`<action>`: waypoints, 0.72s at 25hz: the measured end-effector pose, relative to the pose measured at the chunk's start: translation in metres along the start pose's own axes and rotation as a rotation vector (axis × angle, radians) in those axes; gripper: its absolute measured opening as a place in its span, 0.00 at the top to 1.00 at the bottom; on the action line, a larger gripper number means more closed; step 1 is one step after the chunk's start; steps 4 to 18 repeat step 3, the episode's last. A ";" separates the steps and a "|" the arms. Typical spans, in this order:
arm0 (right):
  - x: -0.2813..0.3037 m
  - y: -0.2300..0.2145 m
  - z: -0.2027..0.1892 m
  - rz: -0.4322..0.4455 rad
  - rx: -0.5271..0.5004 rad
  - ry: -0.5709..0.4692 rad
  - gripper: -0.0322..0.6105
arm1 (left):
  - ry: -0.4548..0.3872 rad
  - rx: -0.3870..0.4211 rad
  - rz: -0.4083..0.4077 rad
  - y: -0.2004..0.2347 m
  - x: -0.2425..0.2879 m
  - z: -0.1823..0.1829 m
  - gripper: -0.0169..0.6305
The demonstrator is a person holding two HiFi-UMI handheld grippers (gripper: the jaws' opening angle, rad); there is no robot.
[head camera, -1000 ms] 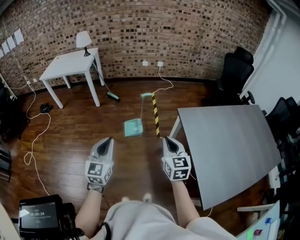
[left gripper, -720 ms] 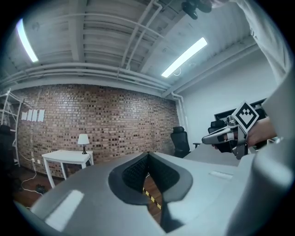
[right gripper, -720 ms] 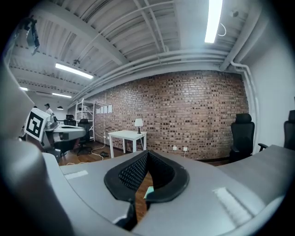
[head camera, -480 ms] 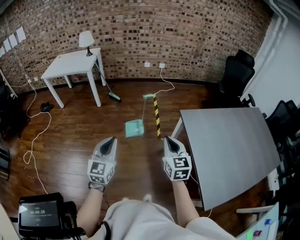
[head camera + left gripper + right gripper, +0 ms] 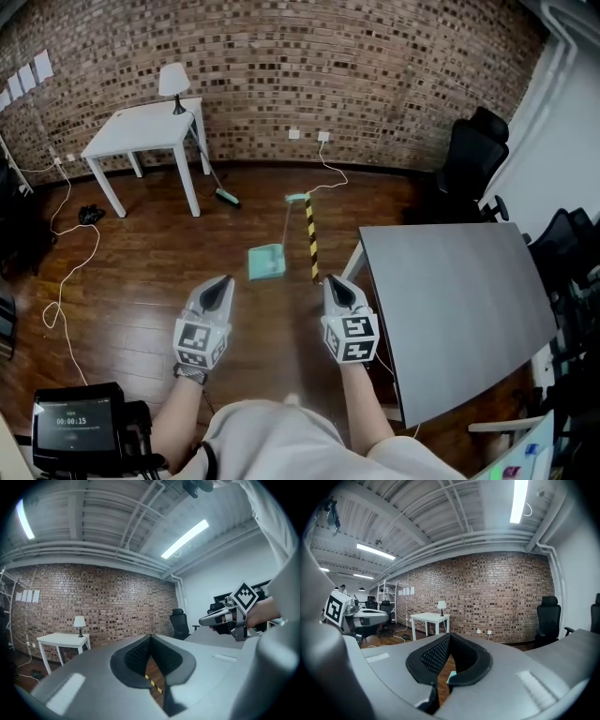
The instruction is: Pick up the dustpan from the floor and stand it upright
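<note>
Hard to read: the dustpan [image 5: 266, 262] is small in the head view, so I can't tell which face of the pan is up. In the right gripper view only a teal sliver of it [image 5: 452, 676] shows, through the gap below the jaw tips. The left gripper view shows none of it, just a bit of the black-and-yellow striped strip [image 5: 153, 683] through the same kind of gap. The grey worktop [image 5: 450, 300] is cut off at the lower right. The screen [image 5: 70, 429] at bottom left is too small to read.

Left gripper [image 5: 218, 283]: jaws closed tip to tip, nothing between them (confirmed in its own view [image 5: 150, 637]). Right gripper [image 5: 335, 281]: same, tips meeting, empty [image 5: 450, 635]. Both are held level over the floor [image 5: 141, 281], side by side and apart.

The dustpan lies on the floor ahead of both grippers, well apart from them. Its pan end is nearer and its thin handle runs toward the brick wall [image 5: 375, 66], just left of the striped strip [image 5: 311, 239].

Materials:
- dustpan: teal plastic, square pan, slim pale handle with a teal grip
- floor: dark glossy wood planks
- gripper jaws: grey shells with black ribbed pads
- white worktop [image 5: 141, 131]: square top, carries a small lamp [image 5: 171, 81]
- broom [image 5: 225, 194]: leans by the white worktop's leg
- office chair [image 5: 473, 155]: black
</note>
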State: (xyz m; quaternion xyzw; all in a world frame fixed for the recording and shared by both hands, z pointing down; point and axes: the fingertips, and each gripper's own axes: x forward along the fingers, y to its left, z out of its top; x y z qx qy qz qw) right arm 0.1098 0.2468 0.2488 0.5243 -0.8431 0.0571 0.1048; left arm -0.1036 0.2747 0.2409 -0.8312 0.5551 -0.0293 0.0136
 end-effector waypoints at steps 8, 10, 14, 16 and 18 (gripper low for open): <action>0.005 0.000 0.003 0.003 0.001 0.003 0.93 | 0.003 -0.001 0.000 0.004 0.004 0.002 0.97; 0.005 0.000 0.003 0.003 0.001 0.003 0.93 | 0.003 -0.001 0.000 0.004 0.004 0.002 0.97; 0.005 0.000 0.003 0.003 0.001 0.003 0.93 | 0.003 -0.001 0.000 0.004 0.004 0.002 0.97; 0.005 0.000 0.003 0.003 0.001 0.003 0.93 | 0.003 -0.001 0.000 0.004 0.004 0.002 0.97; 0.005 0.000 0.003 0.003 0.001 0.003 0.93 | 0.003 -0.001 0.000 0.004 0.004 0.002 0.97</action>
